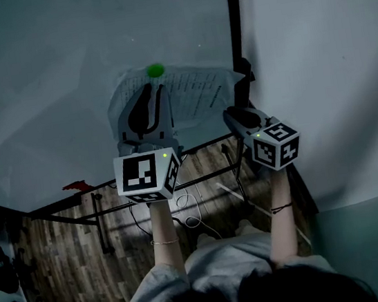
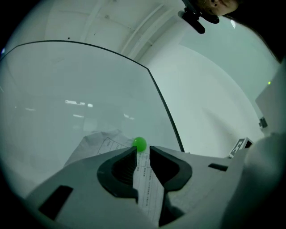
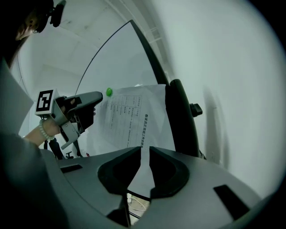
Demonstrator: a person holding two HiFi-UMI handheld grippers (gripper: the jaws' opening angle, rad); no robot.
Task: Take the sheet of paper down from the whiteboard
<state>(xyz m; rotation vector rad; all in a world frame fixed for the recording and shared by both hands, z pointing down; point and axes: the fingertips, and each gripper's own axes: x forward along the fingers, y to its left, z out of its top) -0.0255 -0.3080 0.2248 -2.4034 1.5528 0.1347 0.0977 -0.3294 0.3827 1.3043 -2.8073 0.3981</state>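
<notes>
A printed sheet of paper [image 1: 191, 90] hangs on the whiteboard [image 1: 53, 75], pinned at its top by a round green magnet [image 1: 155, 70]. My left gripper [image 1: 155, 89] points up at the magnet, tips just below it. In the left gripper view the magnet [image 2: 140, 143] sits just past the parted tips of that gripper [image 2: 142, 150], with the paper [image 2: 147, 188] showing through the gap. My right gripper [image 1: 230, 114] is at the sheet's lower right corner. Its jaws [image 3: 145, 149] stand slightly apart, and the paper [image 3: 134, 116] tapers down into the gap between them.
The board's black right frame [image 1: 233, 15] runs close beside the right gripper, with a pale wall [image 1: 329, 57] beyond it. Below the board are its black stand bars [image 1: 199, 177], a red object [image 1: 77, 187] on the ledge, and cables on the wooden floor [image 1: 191, 213].
</notes>
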